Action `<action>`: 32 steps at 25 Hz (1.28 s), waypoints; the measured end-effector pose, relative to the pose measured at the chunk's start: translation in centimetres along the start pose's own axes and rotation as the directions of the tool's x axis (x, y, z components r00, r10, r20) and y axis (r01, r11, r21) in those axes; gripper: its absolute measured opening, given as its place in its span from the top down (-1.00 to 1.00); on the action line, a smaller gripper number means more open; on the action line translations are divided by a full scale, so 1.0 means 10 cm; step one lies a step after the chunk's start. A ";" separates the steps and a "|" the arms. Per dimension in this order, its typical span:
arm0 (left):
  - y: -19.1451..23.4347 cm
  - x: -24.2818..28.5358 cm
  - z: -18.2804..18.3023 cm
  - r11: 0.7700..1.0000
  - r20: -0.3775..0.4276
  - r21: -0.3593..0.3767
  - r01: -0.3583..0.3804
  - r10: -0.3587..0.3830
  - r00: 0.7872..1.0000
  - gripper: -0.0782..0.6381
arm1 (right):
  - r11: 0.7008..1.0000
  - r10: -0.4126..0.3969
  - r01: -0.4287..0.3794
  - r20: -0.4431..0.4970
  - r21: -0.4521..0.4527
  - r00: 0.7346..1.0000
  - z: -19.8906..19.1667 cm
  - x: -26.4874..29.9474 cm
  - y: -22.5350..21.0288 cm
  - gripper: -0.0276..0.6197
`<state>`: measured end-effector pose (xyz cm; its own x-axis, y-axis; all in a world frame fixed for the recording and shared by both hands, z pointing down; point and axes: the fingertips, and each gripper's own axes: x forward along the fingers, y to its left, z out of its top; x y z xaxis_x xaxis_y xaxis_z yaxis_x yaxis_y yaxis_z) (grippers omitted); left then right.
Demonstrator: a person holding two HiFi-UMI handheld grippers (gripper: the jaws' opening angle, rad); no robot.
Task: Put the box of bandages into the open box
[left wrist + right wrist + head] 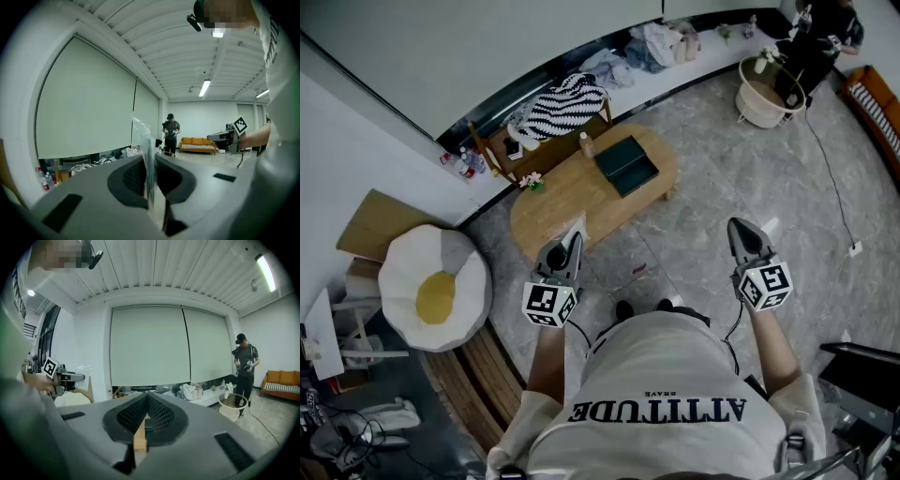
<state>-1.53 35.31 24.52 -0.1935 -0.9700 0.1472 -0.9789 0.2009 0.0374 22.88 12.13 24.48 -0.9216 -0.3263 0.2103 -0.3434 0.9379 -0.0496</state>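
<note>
While a person in a white T-shirt (pixel 661 394) stands on the grey stone floor (pixel 722 178), both claws are held out ahead, pointing slightly downward. The left claw (pixel 570 242) is clenched on a thin sheet of clear plastic (pixel 143 140), which sticks up past its tips. The right claw (pixel 739 228) is closed; its own view shows only a tan sliver low in the slit between the jaws, too small to identify. Beside the person's left lies a fried-egg cushion (pixel 436 286). Ahead of the claws is a low oval wooden tabletop (pixel 562 202), apart from both of them. A dark green box (pixel 626 166) lies on its right half, apparently opened flat, with a small bottle-like item (pixel 586 144) near its left corner and a sprig of flowers (pixel 532 182) at the tabletop's left edge. No bandage box can be told apart. Beyond, a striped cloth (pixel 562 105) and heaped clothes (pixel 661 42) line the window ledge, and a second person (pixel 820 37) stands by a round white basket (pixel 759 103).
</note>
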 end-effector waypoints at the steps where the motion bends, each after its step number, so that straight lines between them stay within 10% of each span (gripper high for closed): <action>1: 0.00 0.00 0.00 1.000 0.000 0.000 0.000 0.000 1.000 0.67 | 1.000 0.000 0.000 -0.002 0.000 1.000 0.00 0.00 0.00 0.85; 32: 0.06 -0.30 -0.25 0.999 -0.035 -0.010 0.048 -0.049 0.998 0.67 | 1.000 -0.022 0.023 -0.036 0.018 0.999 -0.16 -0.20 0.41 0.85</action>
<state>-1.35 38.66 26.56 -0.1430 -0.9732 0.1798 -0.9864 0.1550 0.0545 23.57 16.84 25.38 -0.9068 -0.3423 0.2461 -0.3672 0.9280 -0.0622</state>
